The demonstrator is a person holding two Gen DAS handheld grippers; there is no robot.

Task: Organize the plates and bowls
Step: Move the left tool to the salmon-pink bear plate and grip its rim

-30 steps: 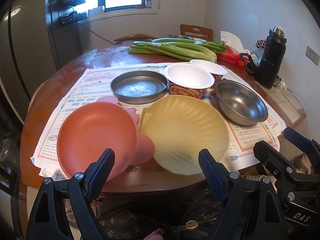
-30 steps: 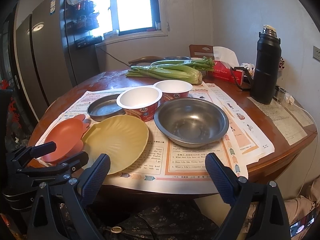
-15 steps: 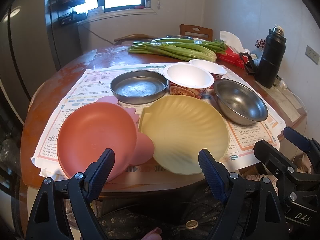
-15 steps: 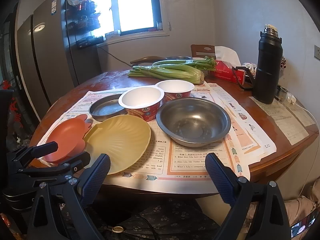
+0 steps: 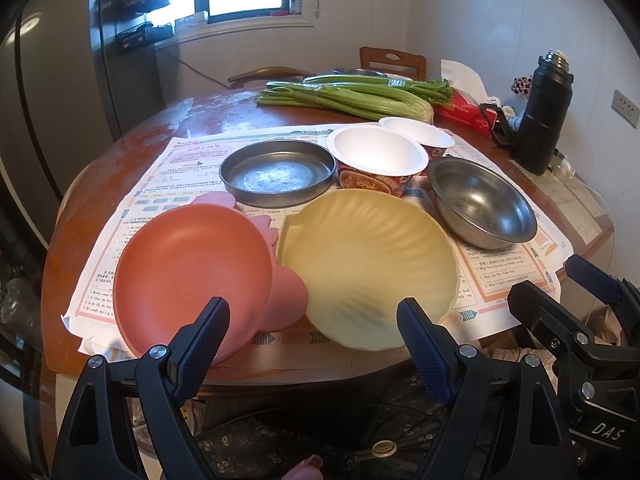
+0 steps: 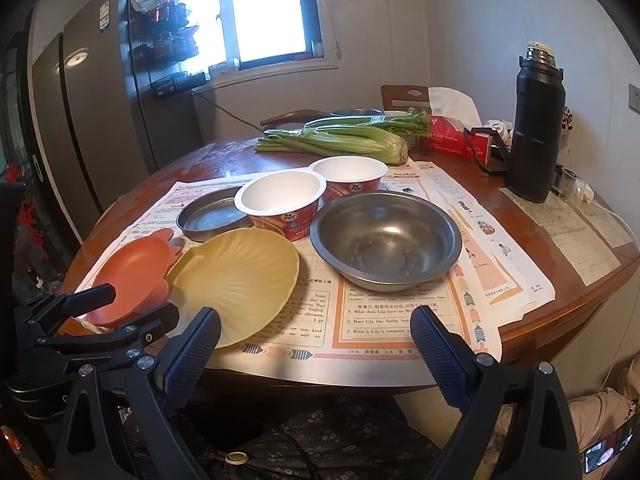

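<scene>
Left wrist view: the left gripper (image 5: 314, 316) is spread wide and empty at the near table (image 5: 132, 148) edge. The orange plate (image 5: 188, 268) partly hides a pink plate (image 5: 286, 300); the yellow shell plate (image 5: 372, 264) lies just beside it. Right wrist view: the right gripper (image 6: 316, 330) is also wide and empty. The steel bowl (image 6: 386, 240) sits ahead; a paper bowl (image 6: 280, 204) partly hides the steel pan (image 6: 212, 214); the second paper bowl (image 6: 348, 176) stands behind.

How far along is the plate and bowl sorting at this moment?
Nothing looks done: the orange plate, yellow shell plate, steel pan, steel bowl and paper bowls lie separately. Left gripper and right gripper are open, holding nothing. All stacking remains.
</scene>
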